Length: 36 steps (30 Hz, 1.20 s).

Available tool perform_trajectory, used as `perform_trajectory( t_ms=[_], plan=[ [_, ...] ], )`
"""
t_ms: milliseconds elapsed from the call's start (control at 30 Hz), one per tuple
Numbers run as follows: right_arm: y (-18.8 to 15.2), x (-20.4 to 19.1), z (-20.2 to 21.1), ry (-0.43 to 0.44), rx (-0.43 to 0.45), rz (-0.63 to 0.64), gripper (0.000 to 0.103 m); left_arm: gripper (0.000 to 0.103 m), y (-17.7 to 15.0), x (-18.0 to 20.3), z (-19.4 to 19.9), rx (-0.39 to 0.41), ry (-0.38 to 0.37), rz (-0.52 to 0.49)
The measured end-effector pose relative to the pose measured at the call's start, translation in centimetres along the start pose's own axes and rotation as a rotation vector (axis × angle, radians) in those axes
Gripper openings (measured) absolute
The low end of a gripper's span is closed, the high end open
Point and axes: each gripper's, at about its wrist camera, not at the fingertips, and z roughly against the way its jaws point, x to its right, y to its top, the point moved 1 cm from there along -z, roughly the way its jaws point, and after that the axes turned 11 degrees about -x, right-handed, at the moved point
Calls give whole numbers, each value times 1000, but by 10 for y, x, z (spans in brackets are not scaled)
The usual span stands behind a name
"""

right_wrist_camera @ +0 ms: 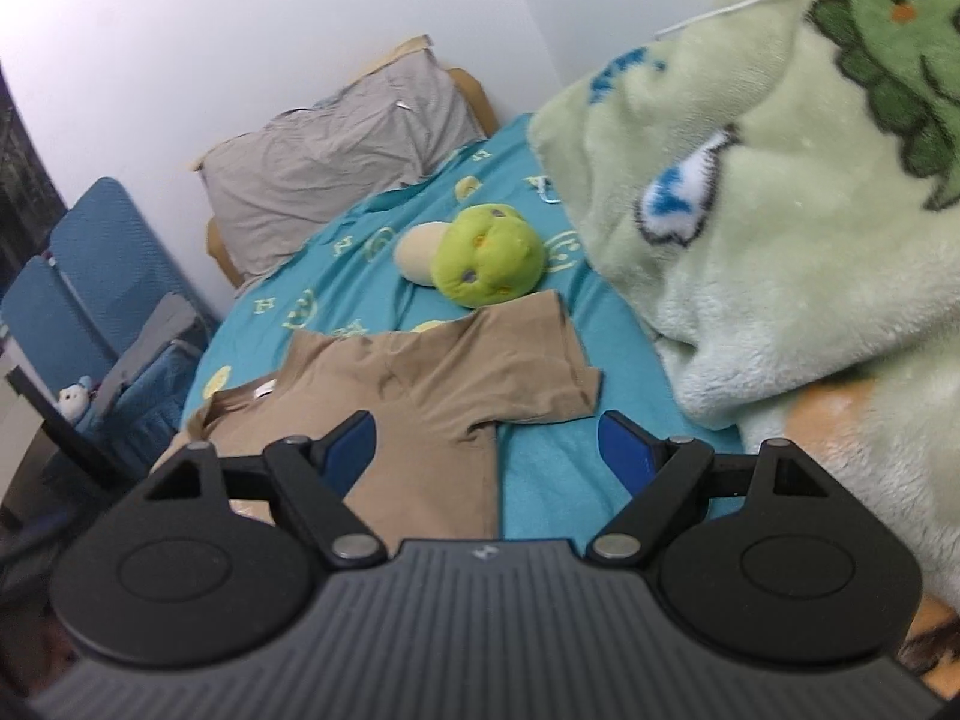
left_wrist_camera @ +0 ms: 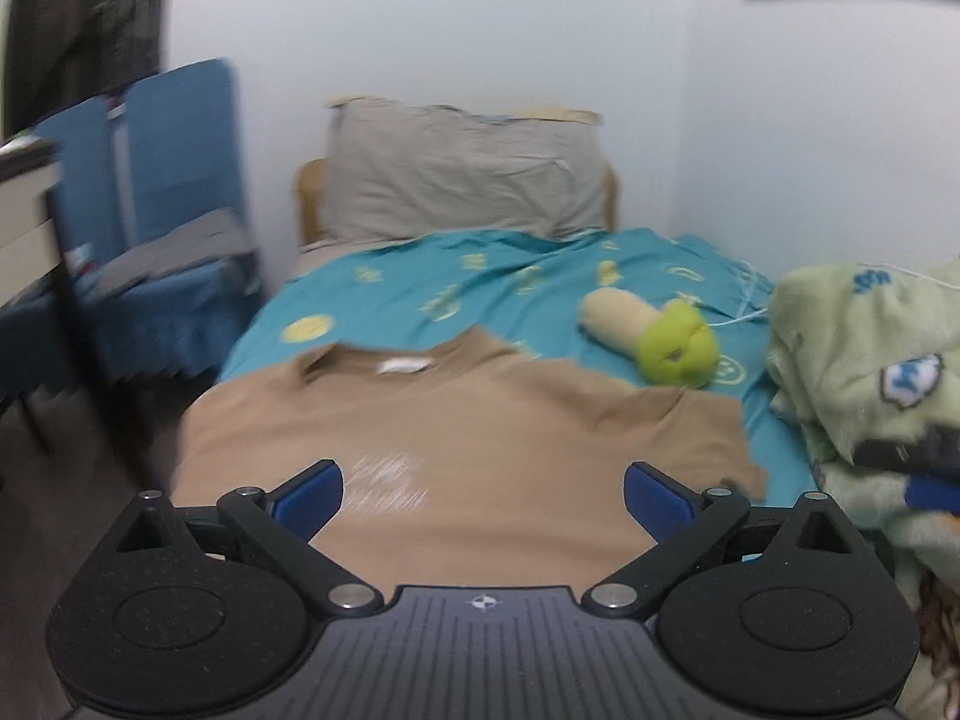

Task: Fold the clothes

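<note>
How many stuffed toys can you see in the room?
2. A green and cream plush toy lies on the teal bedsheet just beyond the tan T-shirt's sleeve. A small white plush sits on the blue chair. The fleece blanket may hide others.

Two wrist views from the foot of the bed

My left camera looks straight toward the pillow (left_wrist_camera: 468, 171); my right looks from lower right, angled left. Both share the tan shirt (left_wrist_camera: 456, 420) (right_wrist_camera: 420, 384) and plush toy (left_wrist_camera: 651, 330) (right_wrist_camera: 480, 255).
</note>
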Motion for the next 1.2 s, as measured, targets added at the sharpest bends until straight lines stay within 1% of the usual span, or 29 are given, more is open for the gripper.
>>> perform_trajectory(
  t_ms=[67,167,267,367,533,633,767,1067,1200],
  plan=[
    [-3,-6,1,12,2,17,83,101,-20,-15,23,5,18,37],
    [-8,-14,3,40,10,39,83,103,-47,-30,47,15,37,88],
    [-12,-21,3,58,22,57,83,103,-71,-38,57,15,45,95],
    [-15,-23,-4,67,29,47,83,103,-87,-45,56,19,39,112],
    [-16,-19,-36,47,0,-4,83,103,-93,-51,42,-14,16,129],
    [-16,-14,-56,44,-1,-27,83,103,-95,-53,34,-29,28,137],
    [-21,0,-78,108,7,-128,83,103,-96,-55,17,-65,36,147],
    [-34,38,-131,156,-16,-397,84,103,-98,-61,0,-109,39,173],
    [-32,42,-140,180,6,-439,85,103,-98,-63,-4,-121,36,186]
  ],
)
